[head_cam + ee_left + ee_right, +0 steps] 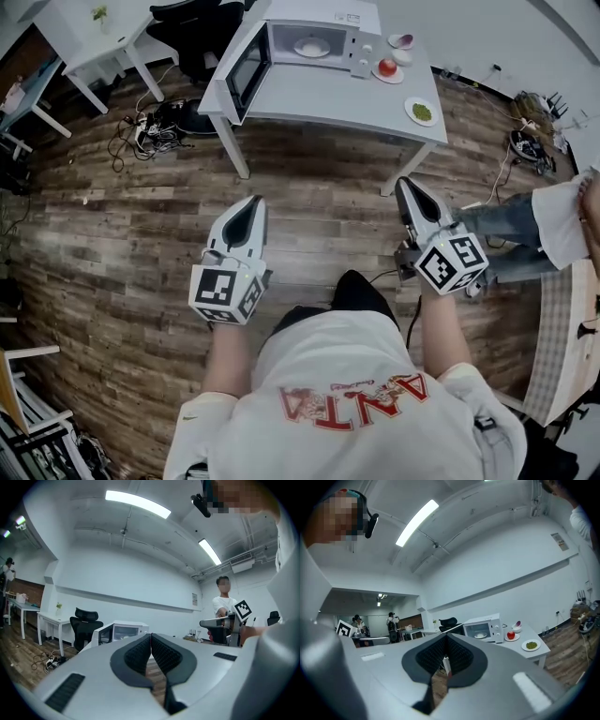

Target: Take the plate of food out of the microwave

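— On your left gripper [151,635] the fingers [136,656] were closed on nothing; same on your right gripper [446,638].

— You held those 2 above the wood floor [141,234], well apart from the desk [319,98]. The plate of food [311,47] sat inside the microwave [323,11], its door [247,67] open.

Left gripper [151,635] here, fingers [138,656] pressed together, nothing between them; beyond the tips sits the microwave [125,632], door swung open, chair [84,623] just left.

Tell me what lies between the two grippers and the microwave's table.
Bare wooden floor, per the head view, separates the left gripper and right gripper from the table.
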Demonstrator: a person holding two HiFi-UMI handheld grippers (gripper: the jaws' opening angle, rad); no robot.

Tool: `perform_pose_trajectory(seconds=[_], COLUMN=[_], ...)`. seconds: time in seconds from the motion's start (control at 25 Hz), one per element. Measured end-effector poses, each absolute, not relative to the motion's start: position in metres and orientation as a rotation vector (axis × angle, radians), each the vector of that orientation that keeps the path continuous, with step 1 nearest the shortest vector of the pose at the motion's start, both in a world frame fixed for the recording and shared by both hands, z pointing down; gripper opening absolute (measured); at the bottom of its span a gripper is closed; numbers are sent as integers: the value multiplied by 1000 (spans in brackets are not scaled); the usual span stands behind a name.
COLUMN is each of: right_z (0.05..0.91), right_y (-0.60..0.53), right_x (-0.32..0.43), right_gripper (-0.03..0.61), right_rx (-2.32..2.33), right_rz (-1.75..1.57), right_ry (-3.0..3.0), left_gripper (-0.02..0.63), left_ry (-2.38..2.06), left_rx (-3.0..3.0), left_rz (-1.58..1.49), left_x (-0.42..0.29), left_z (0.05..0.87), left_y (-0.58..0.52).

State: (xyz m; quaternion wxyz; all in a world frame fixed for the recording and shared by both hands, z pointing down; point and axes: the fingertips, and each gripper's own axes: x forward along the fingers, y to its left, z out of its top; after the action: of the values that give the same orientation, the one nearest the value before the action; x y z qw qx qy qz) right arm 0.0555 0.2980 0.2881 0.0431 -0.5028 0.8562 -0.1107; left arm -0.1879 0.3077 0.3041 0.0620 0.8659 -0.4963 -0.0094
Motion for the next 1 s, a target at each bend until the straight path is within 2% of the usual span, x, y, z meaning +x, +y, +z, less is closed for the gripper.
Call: perform_pose_trajectory(seconds=[0.44,1.0], right_z=[303,318], right_y=[193,37], right_x=[55,141], right_gripper=[0,0], right_rx=[-1491,-1409], right_rz=[-320,-456], right_ry=[2648,2661], left_gripper=[11,11], left_ry=[-1494,-1631], left_rx=[2612,2536], left_rz=[6,39], left_x=[-170,-90], left_z=[305,298], left_y=[211,62])
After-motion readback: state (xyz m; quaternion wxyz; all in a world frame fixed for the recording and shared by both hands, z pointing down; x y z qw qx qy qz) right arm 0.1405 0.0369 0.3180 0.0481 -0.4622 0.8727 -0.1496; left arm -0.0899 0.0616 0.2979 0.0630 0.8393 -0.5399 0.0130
